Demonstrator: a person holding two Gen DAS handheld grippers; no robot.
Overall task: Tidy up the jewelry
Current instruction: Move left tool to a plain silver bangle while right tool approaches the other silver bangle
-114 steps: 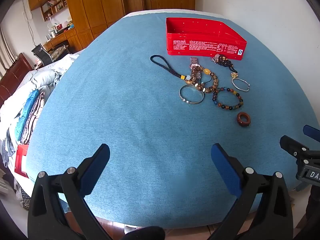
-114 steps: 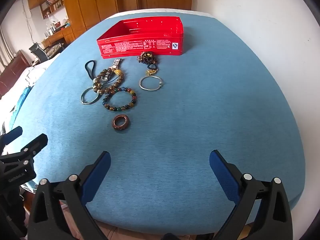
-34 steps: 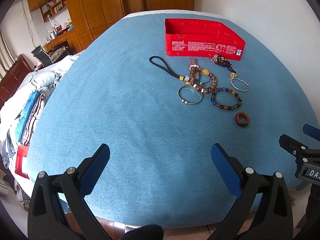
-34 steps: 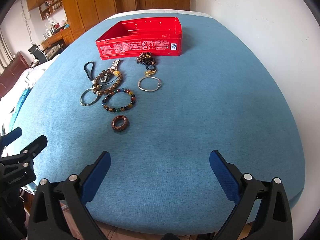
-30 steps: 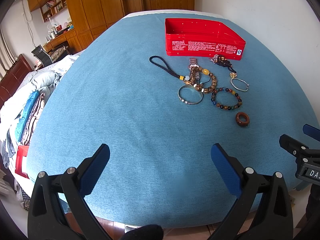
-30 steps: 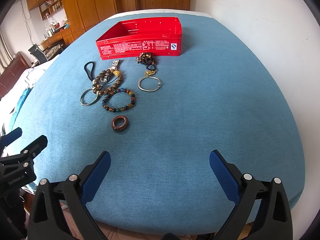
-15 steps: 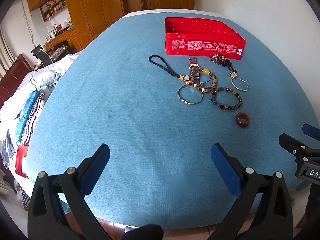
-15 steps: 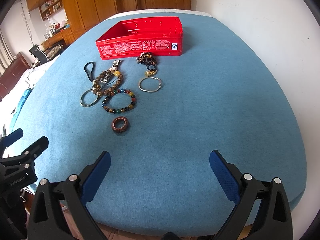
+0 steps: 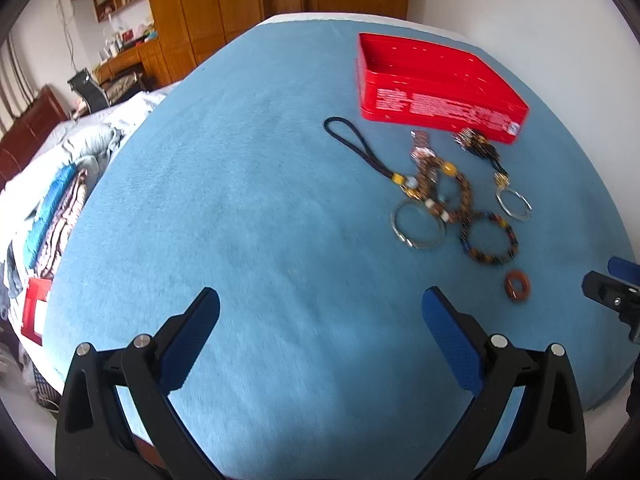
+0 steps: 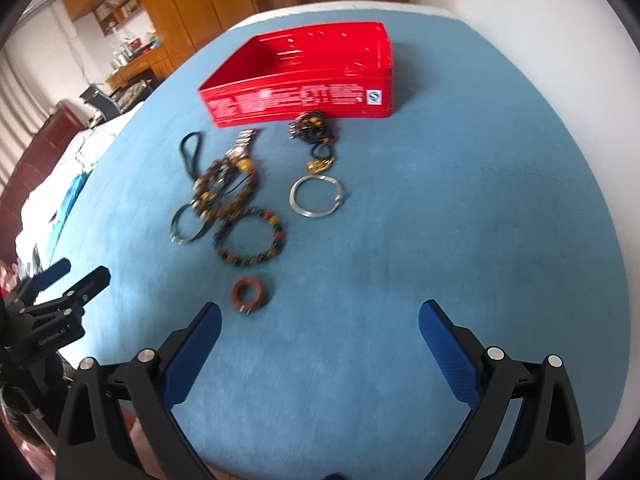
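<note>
On the blue cloth (image 10: 460,208), at twelve o'clock in the right wrist view, a red tin (image 10: 304,98) is seen lying open and empty. Just below it the jewelry is spread in a loose group. A dark beaded cluster (image 10: 314,130) lies against the tin's near wall, and a thin silver ring (image 10: 317,195) is found just below it. To the left, at about ten o'clock, a black cord loop (image 10: 191,148) and a brown bead string (image 10: 224,184) are tangled together, with a dark bangle (image 10: 188,226) at their lower end. A multicoloured bead bracelet (image 10: 250,237) is placed near the centre, and a small reddish-brown ring (image 10: 249,294) lies apart below it, just ahead of the right gripper (image 10: 320,320). That claw is held wide and nothing is gripped. The left gripper (image 9: 320,308) is likewise spread wide and empty over bare cloth, with the tin (image 9: 436,92) seen at one o'clock.
</note>
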